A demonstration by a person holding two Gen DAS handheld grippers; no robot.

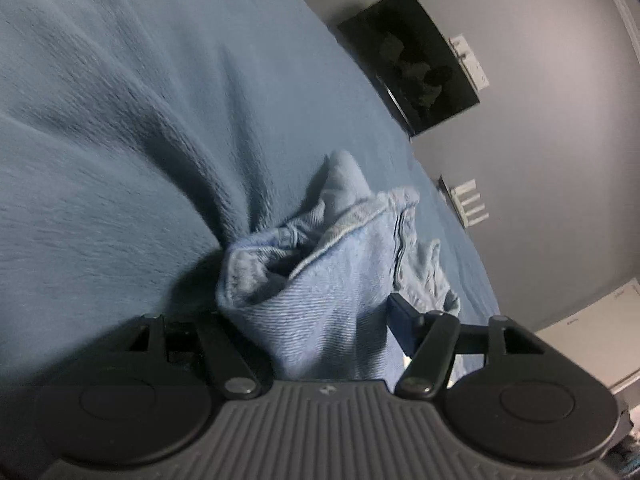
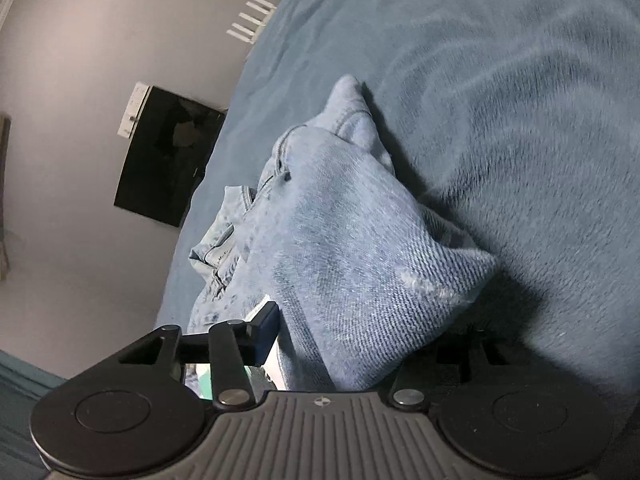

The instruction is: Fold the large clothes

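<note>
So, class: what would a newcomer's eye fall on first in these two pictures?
The bunched pale-blue jeans, heaped on the blue bed cover right between each claw's fingers. Next, the dark screen on the grey wall beyond the bed.

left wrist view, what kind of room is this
Probably a bedroom. A wide soft blue blanket covers what looks like a bed, with light denim jeans bunched on it. A dark flat screen hangs on the plain grey wall beyond the bed's edge.

both wrist views face jeans [image 1: 320,280] closely.
</note>
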